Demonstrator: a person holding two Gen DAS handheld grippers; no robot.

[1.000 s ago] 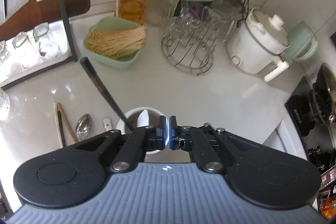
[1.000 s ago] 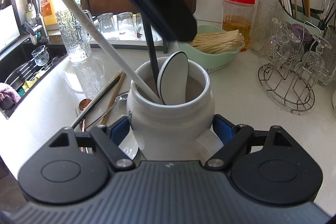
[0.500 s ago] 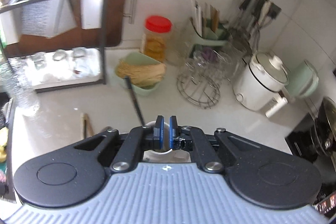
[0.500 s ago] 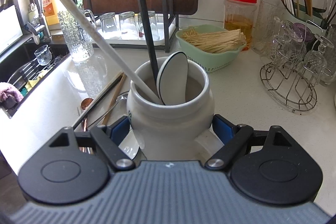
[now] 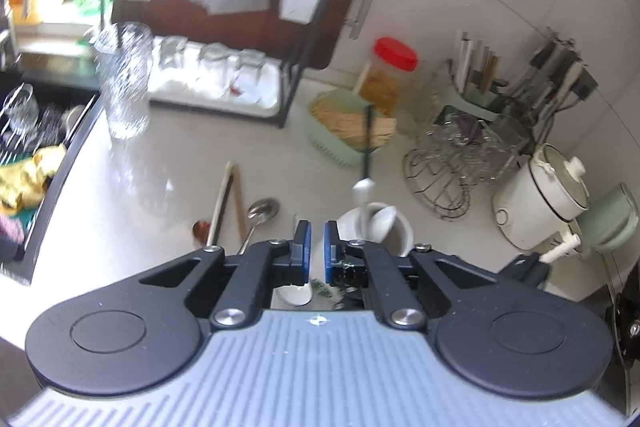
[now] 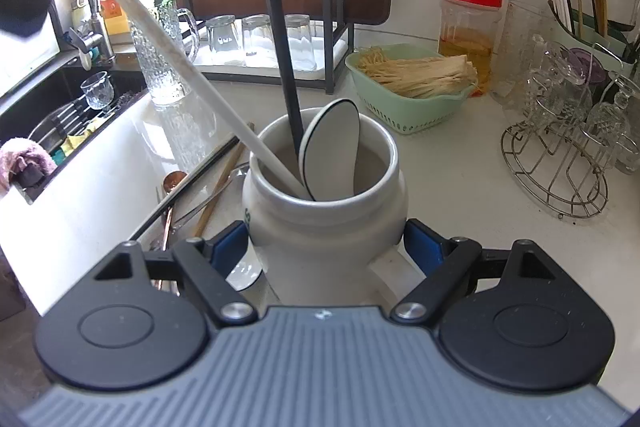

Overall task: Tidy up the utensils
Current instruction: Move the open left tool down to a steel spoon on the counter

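Note:
A white ceramic jar (image 6: 324, 227) stands on the pale counter between the fingers of my right gripper (image 6: 326, 247). Its jaws are closing and the blue pads (image 6: 228, 247) touch the jar's sides. In the jar lean a long white handle (image 6: 192, 67), a black handle (image 6: 280, 39) and a white ceramic spoon (image 6: 332, 147). My left gripper (image 5: 316, 243) hovers above and left of the jar (image 5: 384, 227), shut, with nothing between its pads. Loose chopsticks (image 5: 224, 199), a metal spoon (image 5: 260, 211) and a copper spoon (image 5: 200, 229) lie on the counter left of the jar.
A green basket of sticks (image 6: 412, 79) and a red-lidded jar (image 6: 468, 23) stand behind the jar. A wire glass rack (image 6: 560, 155) is at the right, with a rice cooker (image 5: 540, 203) beyond it. The sink (image 6: 60, 115), a tall glass mug (image 6: 160, 59) and a dish rack (image 6: 260, 43) are at the left.
My left gripper has pulled away from over the jar, swinging left so the sink comes into its view. The right gripper's jaws have drawn in slightly on the jar.

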